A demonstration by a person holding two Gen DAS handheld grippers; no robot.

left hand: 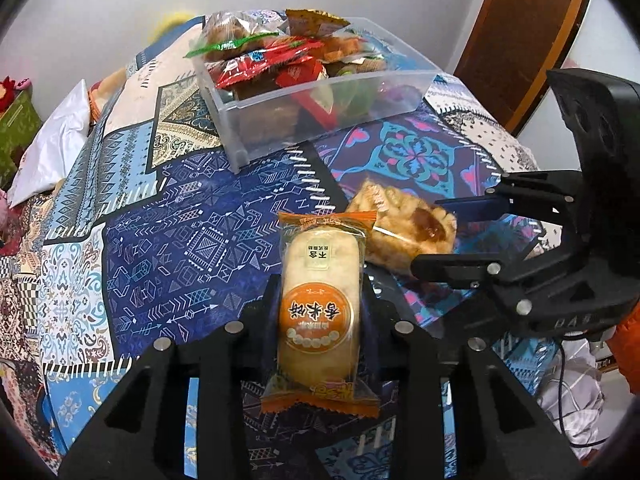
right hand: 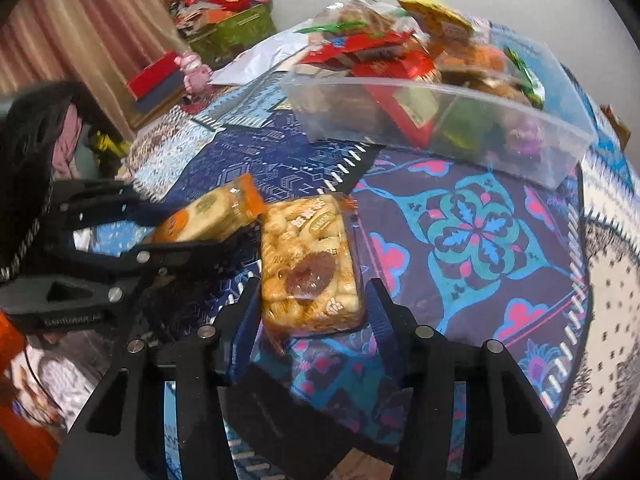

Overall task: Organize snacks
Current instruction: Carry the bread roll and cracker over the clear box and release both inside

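My left gripper (left hand: 320, 292) is shut on an orange-wrapped rice cake packet (left hand: 320, 304), held above the patterned tablecloth; it also shows in the right wrist view (right hand: 208, 216). A clear-wrapped pastry with a jam centre (right hand: 308, 264) lies on the cloth between the open fingers of my right gripper (right hand: 312, 300); the fingers stand on either side without touching it. The pastry (left hand: 404, 232) and right gripper (left hand: 440, 236) show at the right in the left wrist view. A clear plastic bin (left hand: 360, 92) holding several snack packets stands farther back.
The patchwork tablecloth (left hand: 180, 240) covers a round table. A white bag (left hand: 52, 148) and a green box (right hand: 232, 32) lie beyond the table's left side. A brown door (left hand: 520, 40) stands at the back right.
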